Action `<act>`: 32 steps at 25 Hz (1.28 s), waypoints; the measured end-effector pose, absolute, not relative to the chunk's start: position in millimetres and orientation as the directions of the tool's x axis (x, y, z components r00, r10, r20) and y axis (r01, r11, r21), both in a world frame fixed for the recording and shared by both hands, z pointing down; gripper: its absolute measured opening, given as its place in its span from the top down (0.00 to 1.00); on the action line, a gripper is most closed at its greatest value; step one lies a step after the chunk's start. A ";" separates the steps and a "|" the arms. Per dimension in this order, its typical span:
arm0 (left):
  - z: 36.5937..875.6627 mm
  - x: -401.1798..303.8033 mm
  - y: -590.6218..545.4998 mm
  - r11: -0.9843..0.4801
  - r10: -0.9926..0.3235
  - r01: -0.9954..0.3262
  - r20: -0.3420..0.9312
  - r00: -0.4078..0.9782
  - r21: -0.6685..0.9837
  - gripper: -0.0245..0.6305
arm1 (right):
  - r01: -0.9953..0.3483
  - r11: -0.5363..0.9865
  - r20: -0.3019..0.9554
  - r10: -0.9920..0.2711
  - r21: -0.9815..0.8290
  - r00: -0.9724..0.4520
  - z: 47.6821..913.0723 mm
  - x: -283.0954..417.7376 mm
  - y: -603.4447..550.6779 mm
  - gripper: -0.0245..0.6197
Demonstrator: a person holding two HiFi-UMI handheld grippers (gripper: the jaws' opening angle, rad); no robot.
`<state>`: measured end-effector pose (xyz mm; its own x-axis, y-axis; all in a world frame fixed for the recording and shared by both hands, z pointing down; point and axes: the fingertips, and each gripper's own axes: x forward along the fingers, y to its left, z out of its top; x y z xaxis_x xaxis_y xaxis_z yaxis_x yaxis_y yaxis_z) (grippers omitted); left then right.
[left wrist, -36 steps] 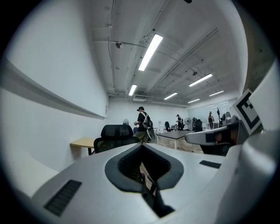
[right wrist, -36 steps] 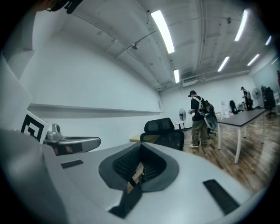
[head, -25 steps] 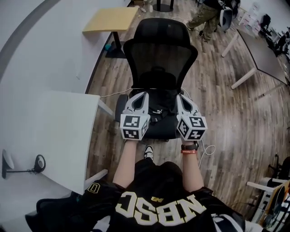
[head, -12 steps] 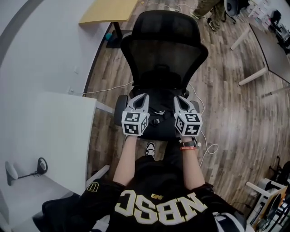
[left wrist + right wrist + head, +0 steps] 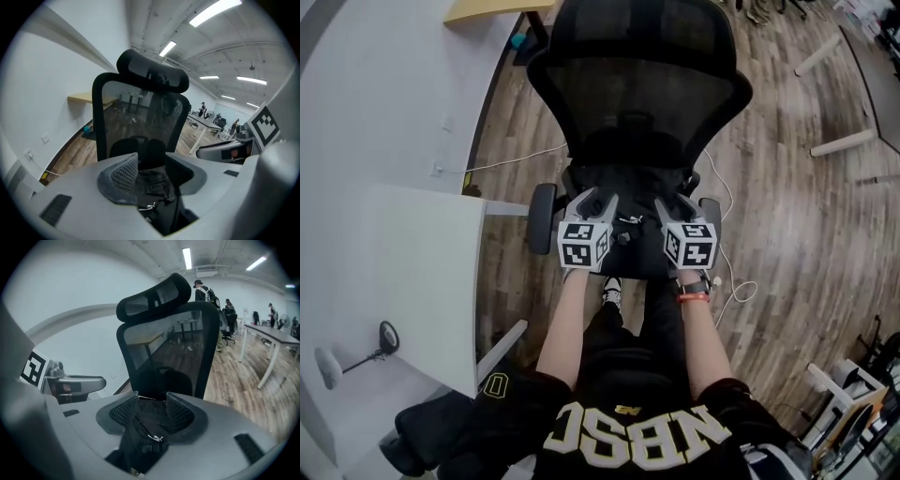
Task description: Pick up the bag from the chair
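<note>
Head view, black bag lying on the seat of a black mesh office chair at centre frame, left gripper and right gripper side by side above it, both pairs of jaws just opened and spread, bag fabric showing in each gap, not pinched.

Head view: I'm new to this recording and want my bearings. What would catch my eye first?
A black mesh-backed office chair fills the upper middle, on a wood floor. A black bag lies on its seat, with the left gripper and right gripper side by side just above it. Both pairs of jaws have just been opening and stand apart; the bag shows in each gap, not gripped.
</note>
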<state>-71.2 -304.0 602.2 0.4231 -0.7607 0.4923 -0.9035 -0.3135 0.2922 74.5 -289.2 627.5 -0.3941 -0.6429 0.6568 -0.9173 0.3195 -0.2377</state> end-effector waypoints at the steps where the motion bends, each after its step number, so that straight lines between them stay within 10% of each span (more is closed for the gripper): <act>1: 613.5 -72.7 -305.5 -0.305 -0.752 -0.904 0.507 0.422 0.299 0.66 | -0.916 0.318 0.668 -0.630 -0.244 -0.397 638.9 75.8 -290.7 0.66; 15: 773.1 -101.6 -311.6 -0.149 -0.637 -0.928 0.685 0.354 0.341 0.43 | -0.944 0.207 0.779 -0.533 -0.258 -0.330 793.3 101.1 -303.9 0.40; 32: 938.3 -135.7 -336.4 0.052 -0.558 -0.933 0.786 0.268 0.356 0.31 | -0.955 0.104 0.782 -0.553 -0.277 -0.287 920.7 126.6 -329.9 0.32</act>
<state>-135.7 -336.4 938.3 0.2682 -0.5576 0.7856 -0.9331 0.0524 0.3558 126.6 -329.9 920.7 -0.2867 -0.5535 0.7820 -0.9553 0.1035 -0.2770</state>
